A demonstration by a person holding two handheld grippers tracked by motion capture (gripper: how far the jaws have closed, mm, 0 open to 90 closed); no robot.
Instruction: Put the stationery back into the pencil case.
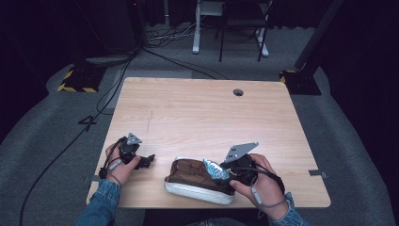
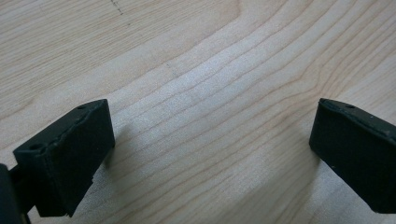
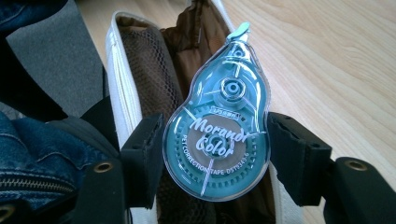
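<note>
Pale wood table [image 1: 197, 113] on grey carpet, dark room. Right gripper [image 3: 215, 156] clamps the correction tape [image 3: 219, 116] over the open pouch [image 1: 195, 181] — near edge. Left gripper [image 2: 210, 154] rests wide, empty.

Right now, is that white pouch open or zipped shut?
Open. The white pouch gapes, its brown mesh lining exposed, with the correction tape held over the opening.

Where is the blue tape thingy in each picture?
High view: the correction tape sits low and right of middle, in the right gripper, over the open pouch.
Right gripper view: centre, between the jaws.
Left gripper view: bare table.
Shared landmark: the wooden table.
</note>
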